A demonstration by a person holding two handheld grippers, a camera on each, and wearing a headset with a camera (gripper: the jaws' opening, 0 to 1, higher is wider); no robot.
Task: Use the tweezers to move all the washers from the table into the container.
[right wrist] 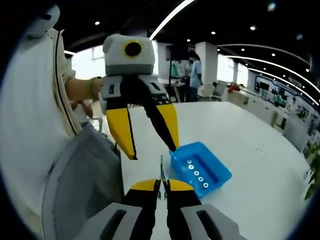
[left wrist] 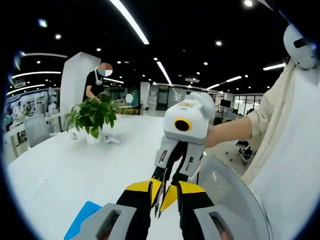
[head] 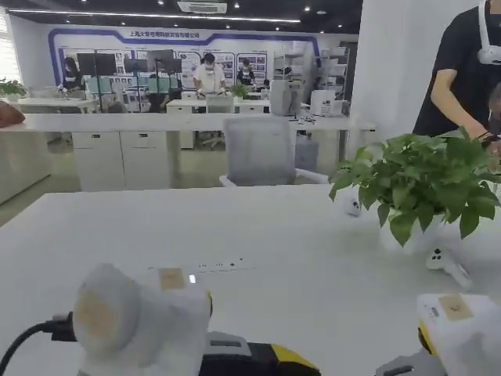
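While right tool [right wrist: 163, 187] clamps tweezers [right wrist: 161, 170], blue container [right wrist: 214, 162] holds washers [right wrist: 196, 173].

The right gripper [right wrist: 161, 186] is pinching the tweezers [right wrist: 161, 171] just left of the blue container [right wrist: 218, 169], where washers [right wrist: 196, 173] are lying. Above-left of the container, the left gripper [right wrist: 152, 152] is hanging with its jaws spread apart.

1. An open-plan office: long rows of white desks [head: 180, 121] carrying monitors [head: 98, 63].
2. An office chair [head: 260, 150], a potted plant [head: 423, 176], and people [head: 209, 76] working at the far desks.
3. Strip lights [left wrist: 129, 20] overhead and a printed board [head: 180, 35] on the back wall.
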